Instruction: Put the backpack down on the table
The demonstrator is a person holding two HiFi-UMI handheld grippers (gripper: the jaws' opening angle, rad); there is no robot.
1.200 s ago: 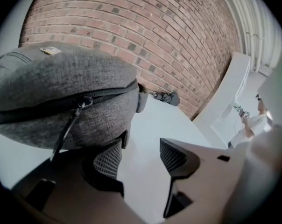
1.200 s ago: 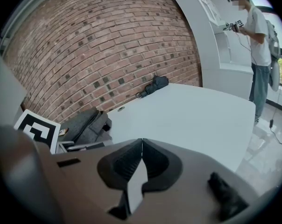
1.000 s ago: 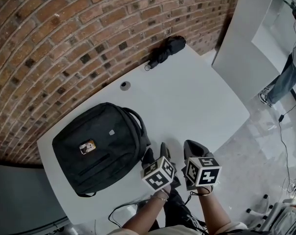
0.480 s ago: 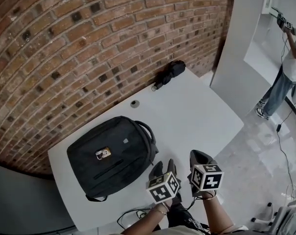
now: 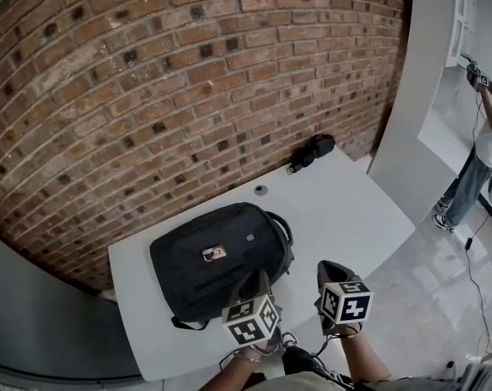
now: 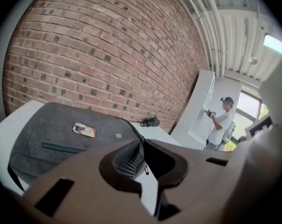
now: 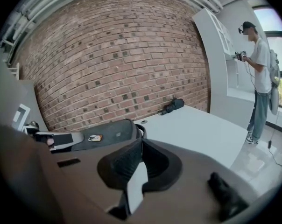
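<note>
The black backpack [image 5: 217, 271] lies flat on the white table [image 5: 352, 218], its front with a small picture tag facing up. It shows in the left gripper view [image 6: 61, 134] and the right gripper view [image 7: 108, 133] too. My left gripper [image 5: 258, 283] hangs above the backpack's near right corner, clear of it. Its jaws have just been closing and their tips now meet [image 6: 141, 146] with nothing between them. My right gripper [image 5: 331, 272] is beside it over the table's front edge, its jaws together [image 7: 141, 143] and empty.
A folded black umbrella [image 5: 313, 151] lies at the table's far corner by the brick wall [image 5: 189, 72], with a small round grommet [image 5: 261, 190] nearby. A white partition [image 5: 421, 96] stands right of the table. A person [image 5: 490, 129] stands beyond it.
Both grippers have risen and drawn back from the backpack's right side. The left jaws, open before, have come together. The backpack has stayed on the table.
</note>
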